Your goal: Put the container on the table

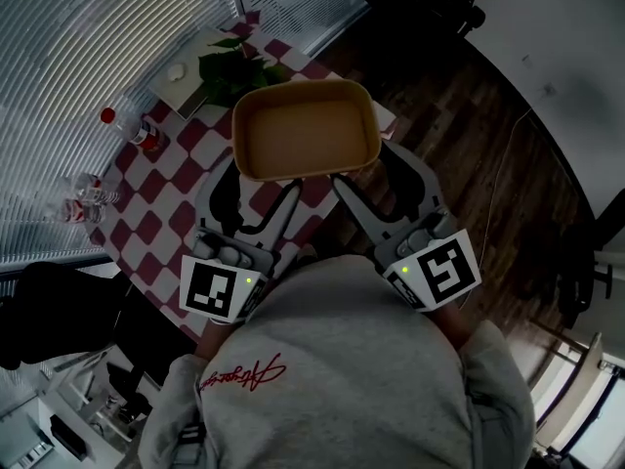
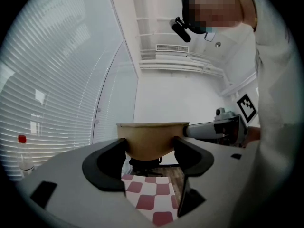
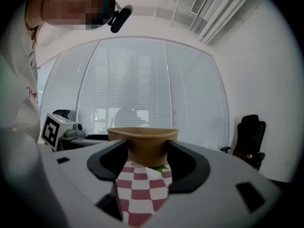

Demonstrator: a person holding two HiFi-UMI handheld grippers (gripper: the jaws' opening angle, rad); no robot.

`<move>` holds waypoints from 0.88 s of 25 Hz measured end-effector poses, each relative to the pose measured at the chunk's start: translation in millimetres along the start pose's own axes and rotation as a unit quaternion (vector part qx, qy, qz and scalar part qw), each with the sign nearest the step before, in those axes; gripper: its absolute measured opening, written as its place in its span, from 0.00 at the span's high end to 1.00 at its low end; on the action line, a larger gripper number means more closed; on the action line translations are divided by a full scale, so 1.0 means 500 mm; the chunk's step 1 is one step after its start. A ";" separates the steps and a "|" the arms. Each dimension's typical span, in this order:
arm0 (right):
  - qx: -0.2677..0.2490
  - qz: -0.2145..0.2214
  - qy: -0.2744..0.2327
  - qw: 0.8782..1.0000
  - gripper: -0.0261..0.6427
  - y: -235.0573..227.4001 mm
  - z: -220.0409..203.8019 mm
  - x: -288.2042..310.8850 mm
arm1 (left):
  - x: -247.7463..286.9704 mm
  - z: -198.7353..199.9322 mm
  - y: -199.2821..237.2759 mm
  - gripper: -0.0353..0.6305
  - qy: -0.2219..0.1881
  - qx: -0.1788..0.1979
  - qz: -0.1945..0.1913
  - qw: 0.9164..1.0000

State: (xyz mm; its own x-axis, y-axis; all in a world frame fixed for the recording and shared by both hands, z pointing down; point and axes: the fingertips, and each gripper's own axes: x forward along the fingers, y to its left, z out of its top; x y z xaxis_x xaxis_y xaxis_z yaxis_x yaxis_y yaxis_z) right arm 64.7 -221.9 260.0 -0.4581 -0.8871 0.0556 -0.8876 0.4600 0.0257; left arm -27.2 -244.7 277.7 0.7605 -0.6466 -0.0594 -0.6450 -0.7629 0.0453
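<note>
A tan, empty, rectangular container (image 1: 305,130) hangs level above the red-and-white checkered table (image 1: 156,189). My left gripper (image 1: 252,182) is shut on its near left corner and my right gripper (image 1: 383,176) is shut on its near right corner. In the left gripper view the container (image 2: 151,139) fills the gap of the left gripper (image 2: 151,152), both pads against its sides, with checkered cloth below. The right gripper view shows the same container (image 3: 142,144) wedged in the right gripper (image 3: 145,156), well above the cloth.
On the table's far part stand a green plant (image 1: 234,66), a white box (image 1: 181,74), a red-capped bottle (image 1: 146,137) and clear bottles (image 1: 83,195). Window blinds run along the left. A black chair (image 3: 249,137) and a white desk (image 1: 547,57) stand to the right over wooden floor.
</note>
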 end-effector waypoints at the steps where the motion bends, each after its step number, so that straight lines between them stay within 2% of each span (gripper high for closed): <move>1: -0.001 0.003 0.000 1.000 0.57 -0.001 0.001 0.001 | 0.000 -0.001 -0.001 0.48 0.002 -0.001 0.000 1.000; 13: -0.002 0.047 -0.001 0.999 0.57 -0.021 -0.006 0.014 | 0.009 -0.005 0.003 0.48 0.009 0.007 0.055 0.998; 22: -0.002 0.068 0.003 0.998 0.57 -0.047 -0.023 0.016 | 0.030 -0.018 -0.008 0.48 0.012 0.008 0.075 0.997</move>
State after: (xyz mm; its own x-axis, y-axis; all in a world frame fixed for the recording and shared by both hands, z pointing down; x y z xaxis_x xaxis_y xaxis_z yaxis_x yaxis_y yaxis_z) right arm 82.7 -239.3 271.5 -0.5744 -0.8160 0.0643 -0.8167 0.5766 0.0218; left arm -12.4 -251.6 285.7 0.6574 -0.7530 -0.0286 -0.7522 -0.6580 0.0360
